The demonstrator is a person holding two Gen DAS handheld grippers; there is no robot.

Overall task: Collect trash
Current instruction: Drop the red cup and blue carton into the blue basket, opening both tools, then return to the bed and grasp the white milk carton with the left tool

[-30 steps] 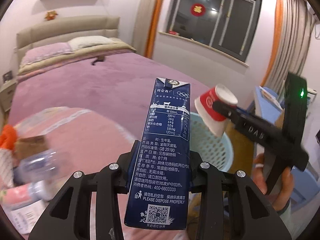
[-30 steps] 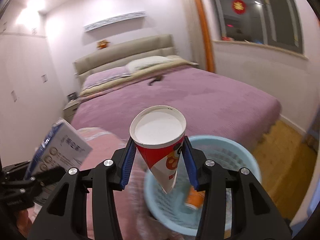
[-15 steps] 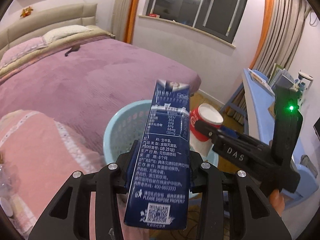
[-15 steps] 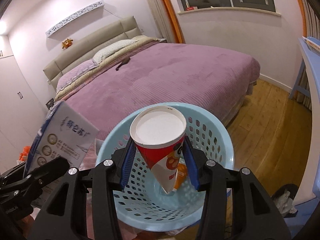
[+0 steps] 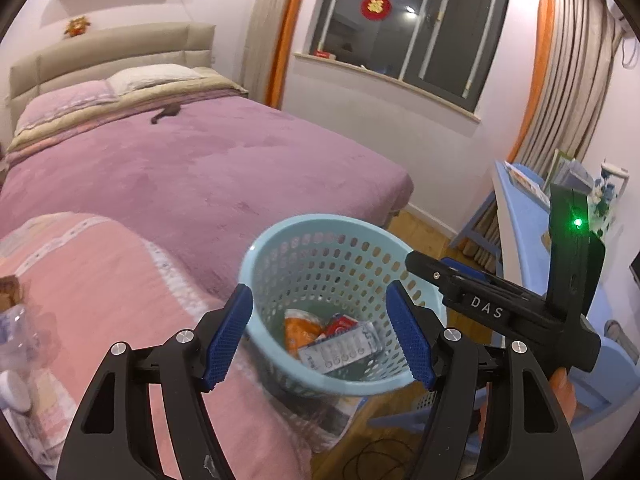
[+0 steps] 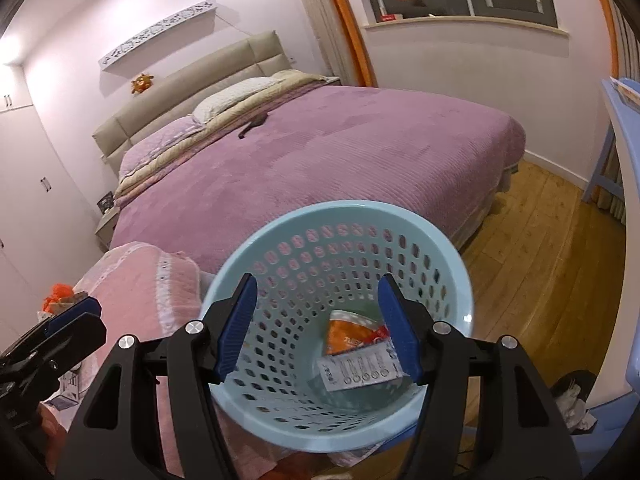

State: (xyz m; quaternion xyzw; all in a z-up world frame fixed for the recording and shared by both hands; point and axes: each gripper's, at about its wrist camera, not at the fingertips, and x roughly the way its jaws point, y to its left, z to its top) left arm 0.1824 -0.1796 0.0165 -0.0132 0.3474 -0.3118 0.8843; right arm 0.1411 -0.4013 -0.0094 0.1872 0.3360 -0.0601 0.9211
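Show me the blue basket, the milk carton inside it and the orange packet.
blue basket (image 6: 460, 272): right wrist view, right rim.
milk carton (image 6: 360, 372): right wrist view, printed side.
orange packet (image 6: 344, 336): right wrist view, front face.

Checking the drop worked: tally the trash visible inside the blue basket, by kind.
Milk carton: 1
Orange snack wrapper: 1
Red paper cup: 1, mostly hidden
Total: 3 in the light blue basket

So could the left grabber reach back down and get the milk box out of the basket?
Probably yes. The left grabber is open and empty, right above the blue basket. The milk box lies on top of the other trash, with nothing covering it. The right grabber is close beside it, though.
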